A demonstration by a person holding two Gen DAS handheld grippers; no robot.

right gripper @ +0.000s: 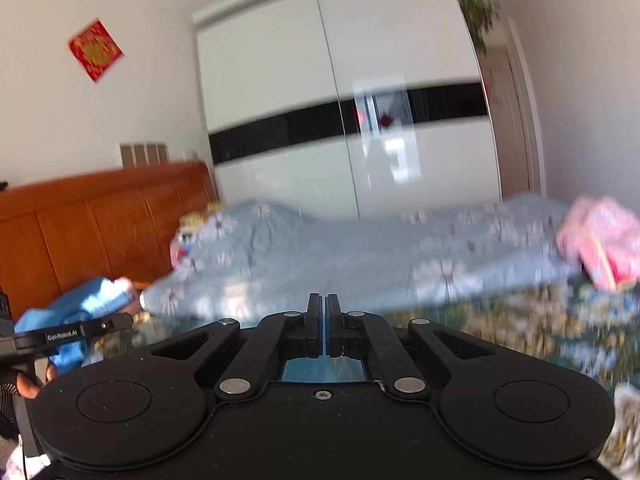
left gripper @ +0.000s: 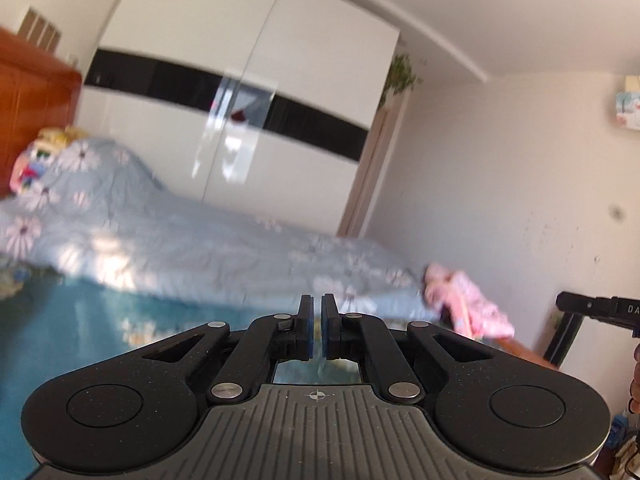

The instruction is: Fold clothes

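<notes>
The left gripper (left gripper: 317, 326) is raised above the bed with its fingers nearly together, a narrow gap between the blue pads, and nothing between them. The right gripper (right gripper: 323, 326) is likewise raised, its pads pressed together with only a thin slit visible, and no fabric in them. The pink garment (left gripper: 466, 304) lies crumpled in a loose heap at the far right end of the bed, resting against the edge of the pale blue floral quilt (left gripper: 180, 236); it carries a small printed pattern, blurred in both views, and in the right wrist view it appears as a bunched mass (right gripper: 600, 240) with a yellowish edge strip. A blue garment (right gripper: 80, 308) lies rumpled at the left, near the orange wooden headboard (right gripper: 80, 232). The bed sheet (left gripper: 60, 340) beneath is teal with a floral print. A white sliding wardrobe (left gripper: 248, 92) with a black band stands behind the bed.
</notes>
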